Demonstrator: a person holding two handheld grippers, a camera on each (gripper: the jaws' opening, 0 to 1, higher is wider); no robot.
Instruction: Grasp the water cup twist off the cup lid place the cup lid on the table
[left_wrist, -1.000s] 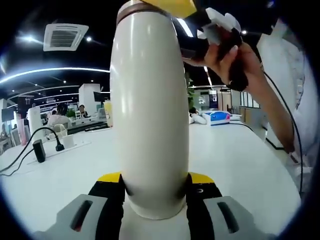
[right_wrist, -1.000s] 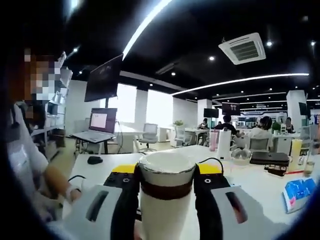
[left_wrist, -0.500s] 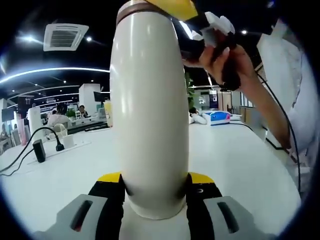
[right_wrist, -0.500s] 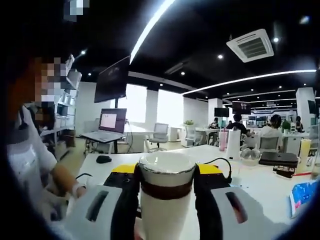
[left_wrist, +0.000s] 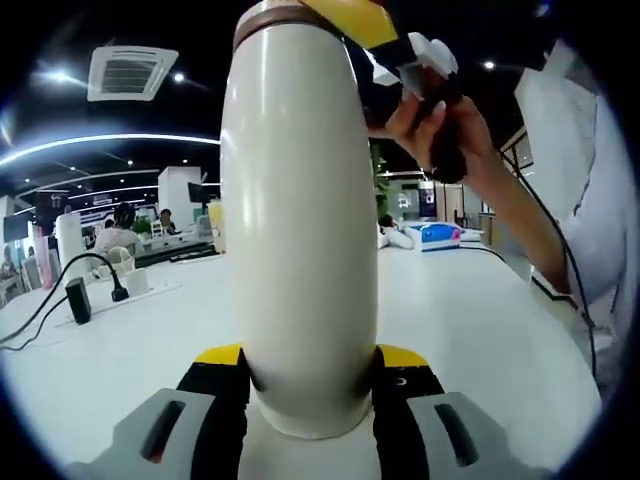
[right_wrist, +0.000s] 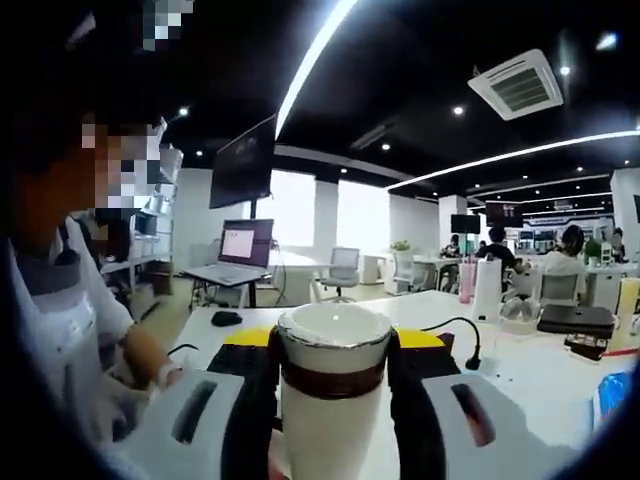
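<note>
Left gripper (left_wrist: 310, 375) is clamped on the cup (left_wrist: 300, 230) body, frame centre, upright above the table (left_wrist: 480, 320). Right gripper (right_wrist: 333, 350) is clamped on the lid (right_wrist: 333, 345), lower centre of its view. Risks: body spinning in the left jaws under twist torque; lid slipping. Seam probably at the brown band, hard to tell.
</note>
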